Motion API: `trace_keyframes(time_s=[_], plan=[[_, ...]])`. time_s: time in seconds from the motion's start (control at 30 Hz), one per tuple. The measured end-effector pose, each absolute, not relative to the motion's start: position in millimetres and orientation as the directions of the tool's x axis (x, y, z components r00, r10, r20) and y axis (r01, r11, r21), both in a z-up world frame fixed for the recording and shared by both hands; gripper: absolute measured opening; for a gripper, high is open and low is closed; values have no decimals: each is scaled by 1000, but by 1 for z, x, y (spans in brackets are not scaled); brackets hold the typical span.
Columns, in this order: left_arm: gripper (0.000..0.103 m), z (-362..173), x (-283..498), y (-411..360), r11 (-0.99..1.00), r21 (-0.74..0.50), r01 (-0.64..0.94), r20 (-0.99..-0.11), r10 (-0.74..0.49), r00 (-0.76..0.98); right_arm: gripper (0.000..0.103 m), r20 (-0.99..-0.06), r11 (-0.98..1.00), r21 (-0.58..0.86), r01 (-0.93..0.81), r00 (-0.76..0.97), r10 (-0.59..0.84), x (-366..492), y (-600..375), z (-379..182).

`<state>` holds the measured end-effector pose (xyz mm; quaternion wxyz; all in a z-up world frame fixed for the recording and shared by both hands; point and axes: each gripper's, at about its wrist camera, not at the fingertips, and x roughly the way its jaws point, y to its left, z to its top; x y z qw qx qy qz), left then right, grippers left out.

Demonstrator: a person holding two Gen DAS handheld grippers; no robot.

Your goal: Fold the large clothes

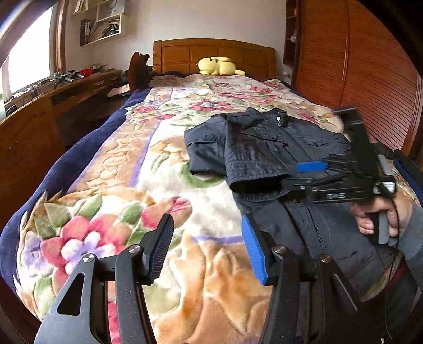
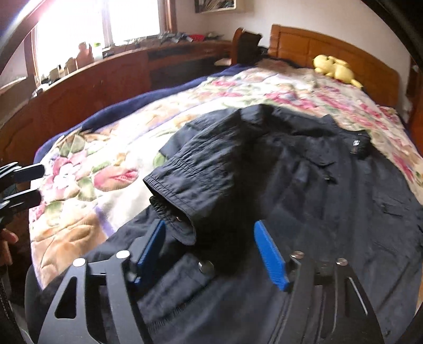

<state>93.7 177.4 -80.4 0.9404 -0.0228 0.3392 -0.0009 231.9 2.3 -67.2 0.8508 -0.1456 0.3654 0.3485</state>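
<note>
Dark jacket, floral blanket, no legible label

Left wrist view: set low near the foot of the bed, looking up its length along the left gripper toward the headboard, with the right gripper crossing in from the right edge. Right wrist view: close above the dark jacket, along the right gripper, angled toward the window and desk. Shared by both: jacket, floral blanket, yellow plush toy, headboard.
</note>
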Motion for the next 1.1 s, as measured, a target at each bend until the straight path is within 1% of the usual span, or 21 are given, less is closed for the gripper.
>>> trace_keyframes(time_s=[0.03,0.07,0.1,0.13,0.2,0.23,0.27,0.3,0.43,0.53,0.77,0.87,0.97,1.1], plan=[[54,-81,92,179,999,-45,-18,-637,-15,771,61,-734,714,0,-700,485,475,236,7,-70],[54,-82,92,180,999,-49,-22,-637,-14,771,57,-747,714,-7,-700,479,462,241,10,-74],[54,-83,91,181,998,-55,-25,-637,-16,771,49,-759,715,-14,-699,473,447,246,13,-79],[54,-84,89,183,998,-57,-26,-637,-16,771,44,-770,718,-20,-695,469,432,250,15,-82],[54,-86,88,183,998,-55,-30,-639,-12,769,25,-781,723,-37,-690,471,409,258,18,-86],[54,-87,88,183,998,-54,-31,-642,-11,767,21,-785,722,-43,-690,471,403,261,18,-86],[54,-88,89,182,998,-55,-31,-644,-12,765,12,-786,721,-51,-691,473,398,263,17,-86],[54,-89,89,181,998,-61,-30,-645,-16,764,10,-784,718,-65,-693,480,393,265,18,-85],[54,-91,90,176,997,-68,-25,-644,-25,765,5,-763,717,-79,-692,505,403,265,19,-79],[54,-90,90,170,997,-76,-15,-642,-37,765,4,-718,737,-72,-672,548,429,261,8,-68],[54,-83,95,152,997,-79,15,-627,-61,776,4,-587,784,-2,-620,636,501,239,-64,-24],[54,-80,97,141,996,-80,28,-615,-72,786,4,-552,813,11,-582,675,490,219,-107,-16],[54,-77,101,125,996,-82,46,-606,-87,791,4,-562,859,-2,-512,711,423,210,-144,-22],[54,-73,107,100,993,-84,83,-593,-117,797,4,-623,905,-22,-425,714,320,210,-185,-47]])
